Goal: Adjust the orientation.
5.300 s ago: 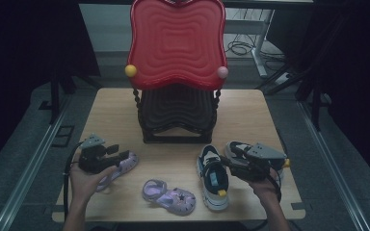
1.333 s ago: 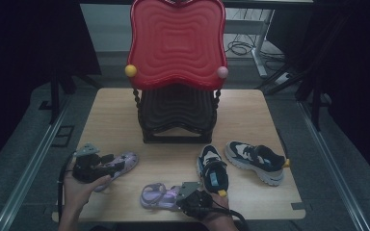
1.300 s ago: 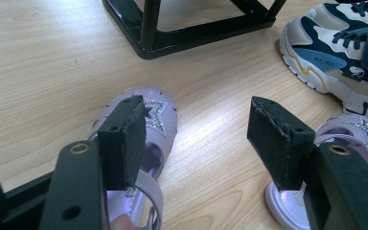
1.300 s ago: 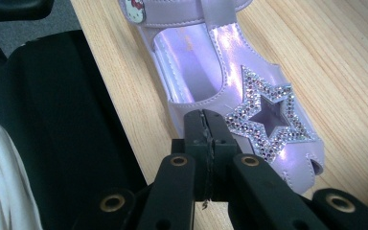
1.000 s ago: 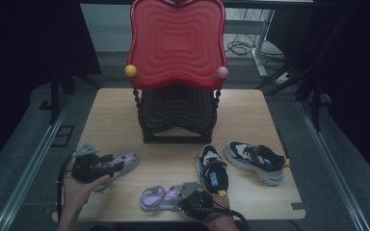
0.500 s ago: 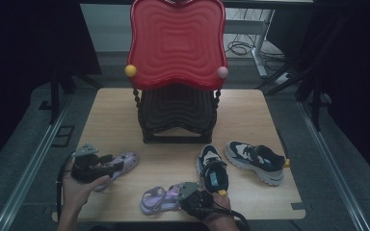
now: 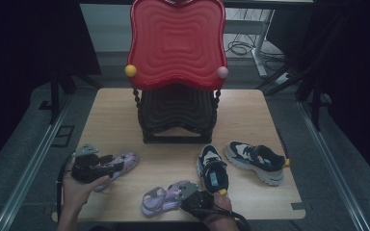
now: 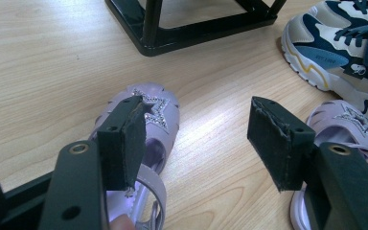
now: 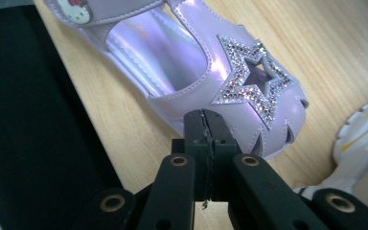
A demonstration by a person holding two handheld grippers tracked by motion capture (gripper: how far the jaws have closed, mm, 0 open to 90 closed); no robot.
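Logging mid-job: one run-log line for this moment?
left gripper: open, over left sandal | right gripper: shut, at right sandal edge

Setting: a staged recording area in a lab or studio, not a home. A bare light-wood table [image 7: 125, 103] stands alone on grey carpeted flooring [image 7: 24, 144], with dark curtains [image 7: 29, 43] hanging on both sides. Beyond the far edge of the table, loose cables [image 7: 241, 47] lie on the floor beside a metal stand leg [image 7: 259, 48]. A metal floor rail [image 7: 26, 178] runs along the left side of the table. Props on the table include a red ornamental chair [image 7: 176, 43].
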